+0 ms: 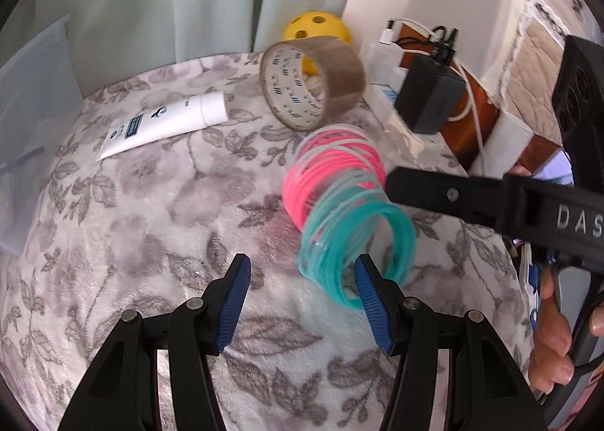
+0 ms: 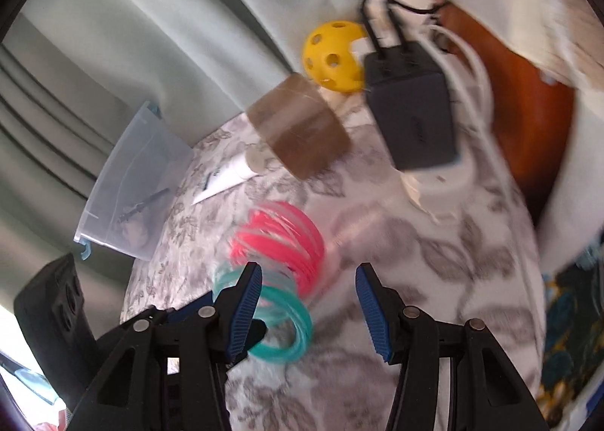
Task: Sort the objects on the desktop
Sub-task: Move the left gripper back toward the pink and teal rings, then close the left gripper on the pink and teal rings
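Note:
A pink and teal plastic spring coil [image 1: 339, 204] lies on the floral cloth, also in the right wrist view [image 2: 279, 272]. My left gripper [image 1: 302, 302] is open, its right finger touching the coil's teal end. My right gripper [image 2: 307, 312] is open and empty just above the coil; its finger [image 1: 453, 195] reaches in from the right in the left wrist view. A brown tape roll [image 1: 313, 81] stands on edge behind the coil. A white tube [image 1: 166, 125] lies to the left. A yellow holed ball [image 1: 315, 28] sits at the back.
A clear plastic bin [image 1: 34, 121] stands at the left edge, with a dark thin item inside [image 2: 143, 206]. A black power adapter [image 1: 430, 98] with white and black cables sits at the right. Curtains hang behind the table.

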A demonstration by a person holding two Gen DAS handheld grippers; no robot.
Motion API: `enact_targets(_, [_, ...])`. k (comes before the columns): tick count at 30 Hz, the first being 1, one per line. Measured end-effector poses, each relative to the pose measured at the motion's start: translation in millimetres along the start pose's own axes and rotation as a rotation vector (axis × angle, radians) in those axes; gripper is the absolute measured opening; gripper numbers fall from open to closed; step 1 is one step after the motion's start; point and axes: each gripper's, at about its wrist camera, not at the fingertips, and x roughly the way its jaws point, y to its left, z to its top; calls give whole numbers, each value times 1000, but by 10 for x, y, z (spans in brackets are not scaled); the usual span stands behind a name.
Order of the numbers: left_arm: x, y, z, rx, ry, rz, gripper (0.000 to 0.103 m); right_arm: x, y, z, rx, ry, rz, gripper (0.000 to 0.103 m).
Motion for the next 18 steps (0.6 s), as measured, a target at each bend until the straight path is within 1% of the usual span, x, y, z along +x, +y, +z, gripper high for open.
enact_targets(4, [47, 94, 1, -36, 2, 7, 58, 170, 32, 144, -22, 18, 30, 56])
enact_targets(9, [40, 258, 36, -80, 6, 16, 58, 332, 74, 221, -30, 40, 66, 56])
enact_targets(18, [75, 300, 88, -83, 11, -1, 57, 451, 135, 241, -27, 43, 89, 56])
